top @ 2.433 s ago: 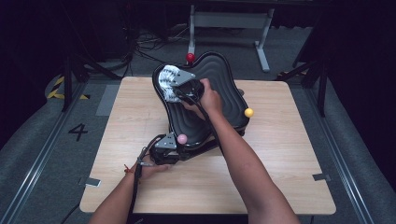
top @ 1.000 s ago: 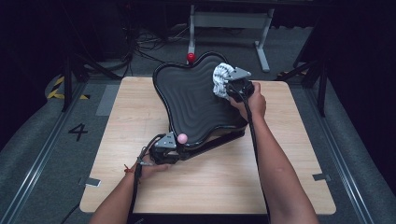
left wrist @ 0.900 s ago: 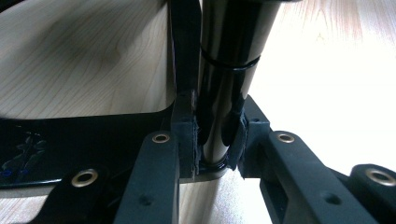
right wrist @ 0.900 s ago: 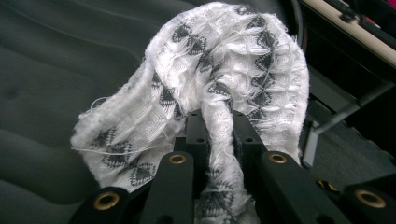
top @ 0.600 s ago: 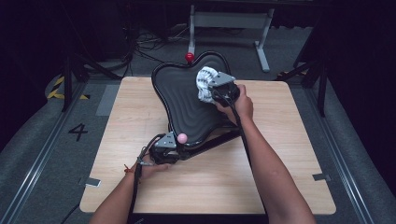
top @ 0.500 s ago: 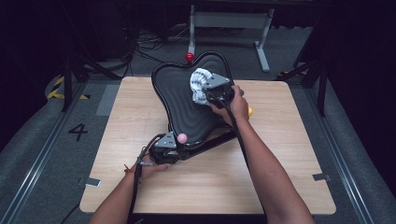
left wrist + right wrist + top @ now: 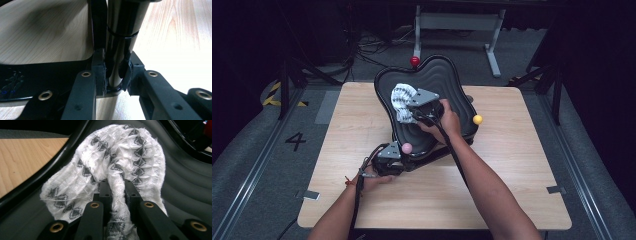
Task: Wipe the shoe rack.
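The work in hand is wiping the black ridged tray with the white patterned cloth. The tray sits on the wooden surface, toward its far side. The right tongs are clenched on a bunched fold of the cloth, which in the right gripper view spreads out ahead of the jaws and lies on the tray's grooves close to its left rim. The left tongs are clamped around the tray's near edge piece, a glossy black bar standing between the 2 pads, so the tray is steadied from the near side. To do this step well, I would judge that the cloth should be kept flat and pressed down into the ridges, with strokes following the grooves and not crossing them, so the fabric does not snag or roll up. The left grip should hold firm, since a sideways pull could slide the tray. The pink ball, the yellow ball and the red ball at the rim are best avoided.
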